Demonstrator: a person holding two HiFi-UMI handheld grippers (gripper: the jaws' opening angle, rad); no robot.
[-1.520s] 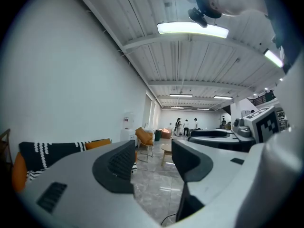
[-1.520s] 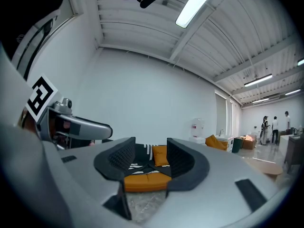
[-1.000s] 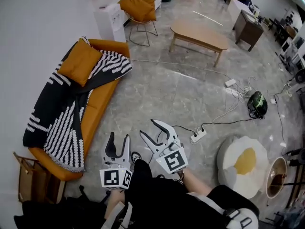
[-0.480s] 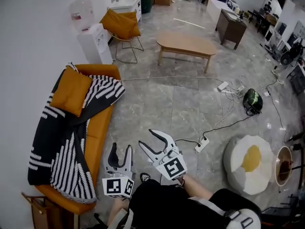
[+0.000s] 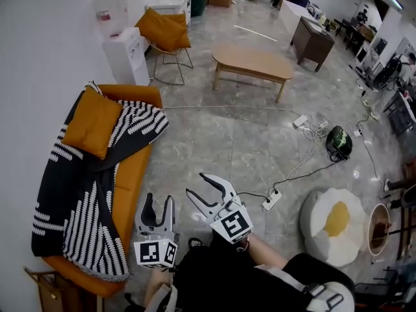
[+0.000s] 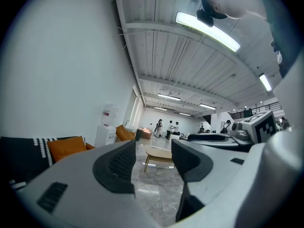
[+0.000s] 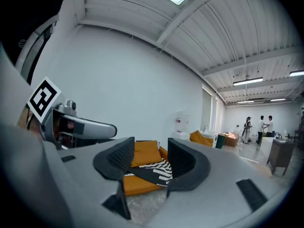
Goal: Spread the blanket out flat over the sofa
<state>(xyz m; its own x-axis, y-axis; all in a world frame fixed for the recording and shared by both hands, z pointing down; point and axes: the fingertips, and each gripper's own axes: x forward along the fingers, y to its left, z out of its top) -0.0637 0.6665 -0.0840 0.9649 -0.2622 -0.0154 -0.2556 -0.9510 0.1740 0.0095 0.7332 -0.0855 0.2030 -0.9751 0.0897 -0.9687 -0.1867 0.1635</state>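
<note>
Overhead, head view: blanket (image 5: 78, 200) lies rumpled along sofa (image 5: 133, 168), left gripper (image 5: 159, 203) and right gripper (image 5: 195, 183) well apart from it; left gripper view: jaws wide, empty; right gripper view: jaws wide, empty, facing blanket, so best seize two separate edge corners.

Head view: directed steeply down from overhead.
Left gripper view: directed level down the room.
Right gripper view: directed level toward the sofa (image 7: 137, 184), well apart.
Shared: sofa, all views.
</note>
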